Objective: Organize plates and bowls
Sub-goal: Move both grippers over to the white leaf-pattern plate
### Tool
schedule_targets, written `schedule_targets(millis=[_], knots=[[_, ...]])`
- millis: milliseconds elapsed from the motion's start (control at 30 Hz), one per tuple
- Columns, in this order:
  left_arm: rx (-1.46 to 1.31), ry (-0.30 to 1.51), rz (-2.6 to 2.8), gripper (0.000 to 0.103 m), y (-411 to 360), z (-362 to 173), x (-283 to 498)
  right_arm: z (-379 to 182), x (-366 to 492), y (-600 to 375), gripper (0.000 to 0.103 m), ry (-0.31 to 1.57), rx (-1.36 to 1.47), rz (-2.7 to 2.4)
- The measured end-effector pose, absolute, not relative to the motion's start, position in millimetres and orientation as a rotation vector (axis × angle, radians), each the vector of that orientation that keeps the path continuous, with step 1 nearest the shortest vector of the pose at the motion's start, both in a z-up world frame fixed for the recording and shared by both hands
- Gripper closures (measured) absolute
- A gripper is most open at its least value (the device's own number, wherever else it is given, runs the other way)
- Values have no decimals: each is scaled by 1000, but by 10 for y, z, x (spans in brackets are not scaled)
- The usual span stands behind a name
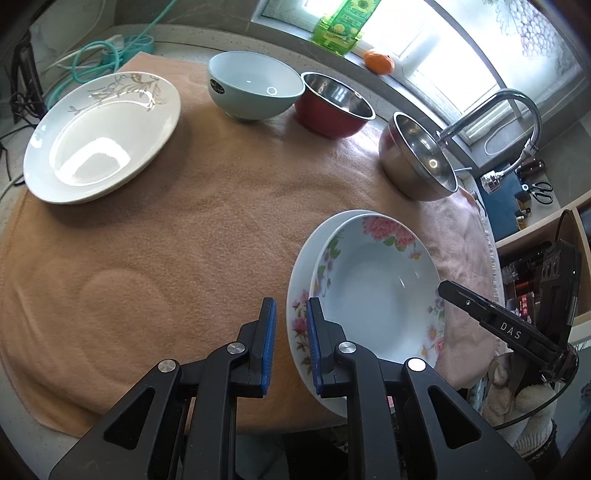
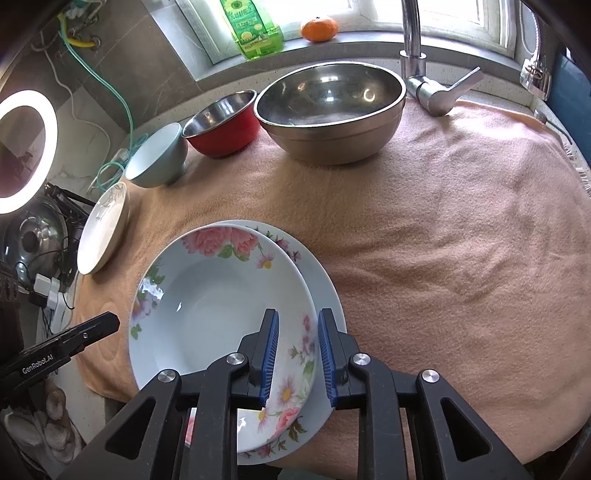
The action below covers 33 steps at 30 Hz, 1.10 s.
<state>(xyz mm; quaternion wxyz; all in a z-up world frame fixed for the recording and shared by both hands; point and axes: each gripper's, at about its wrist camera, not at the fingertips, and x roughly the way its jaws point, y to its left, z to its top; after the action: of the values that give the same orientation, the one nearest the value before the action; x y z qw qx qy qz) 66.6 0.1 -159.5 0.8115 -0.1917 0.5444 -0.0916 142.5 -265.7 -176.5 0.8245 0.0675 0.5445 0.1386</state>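
A floral deep plate [image 1: 376, 291] [image 2: 214, 306] rests on a wider floral plate [image 1: 300, 295] [image 2: 325, 284] at the front of the peach towel. My left gripper [image 1: 291, 345] is open, its fingers straddling the left rim of the wider plate. My right gripper [image 2: 297, 354] is open, its fingers straddling the right rim of the deep plate. A white plate with a grey leaf pattern [image 1: 103, 136] [image 2: 103, 227] lies at the left. A pale blue bowl [image 1: 255, 85] [image 2: 159, 157], a red bowl [image 1: 334, 105] [image 2: 223, 123] and a steel bowl [image 1: 419, 157] [image 2: 330, 110] stand along the back.
The peach towel [image 1: 207, 221] [image 2: 443, 240] covers the counter. A tap [image 1: 495, 110] [image 2: 424, 66] stands at the back right. An orange [image 2: 319, 27] and a green bottle [image 2: 255, 27] sit on the windowsill. Cables [image 1: 103, 55] lie at the back left.
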Motion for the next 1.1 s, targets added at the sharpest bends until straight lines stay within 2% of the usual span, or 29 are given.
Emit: schedule_targets(millis=[500, 667, 1100], knots=[[-469, 1099, -116, 88, 718, -1437, 591, -1354, 1417, -2082, 81, 1031, 167, 394], [-463, 1080, -85, 88, 988, -1377, 581, -1255, 1376, -1830, 74, 984, 184, 431], [-473, 1030, 37, 88, 1764, -1381, 722, -1273, 1483, -1076, 72, 1042, 130, 490]])
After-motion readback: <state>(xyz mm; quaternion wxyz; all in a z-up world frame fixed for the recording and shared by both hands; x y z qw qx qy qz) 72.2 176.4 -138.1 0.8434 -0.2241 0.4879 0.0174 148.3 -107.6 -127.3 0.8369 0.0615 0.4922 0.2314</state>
